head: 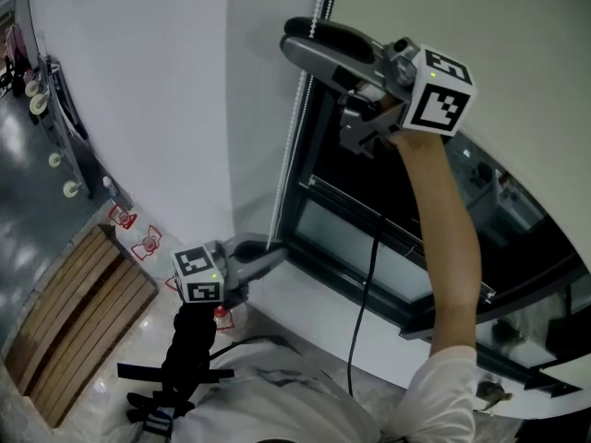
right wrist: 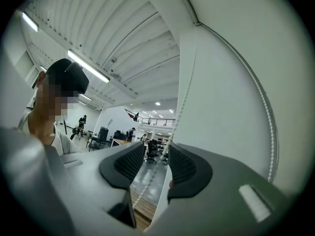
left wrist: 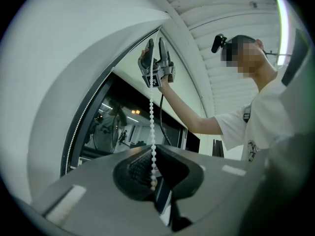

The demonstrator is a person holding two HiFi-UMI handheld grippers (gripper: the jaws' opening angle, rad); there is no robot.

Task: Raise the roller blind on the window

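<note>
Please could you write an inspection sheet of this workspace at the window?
Surface: white window sill under the dark window frame.
Job's things: bead chain taut beside that frame; roller blind partly lowered.
Clutter: small red-and-white items on the floor, unclear.
Grippers: left hand-held gripper shut on the chain; right hand-held gripper open around it, higher up.
Cables: black cable hangs from the right one.
Surroundings: white wall, wooden slats.

Left gripper (left wrist: 153, 173): grey two-jaw body, black ribbed pads, closed on white beaded pull chain (left wrist: 152, 127).
Chain: taut, rising to the right gripper (left wrist: 156, 65) on a raised bare arm (left wrist: 189, 112).
Behind: dark reflective window pane (left wrist: 118, 124); pale curved surface (left wrist: 54, 73), possibly blind fabric.
</note>
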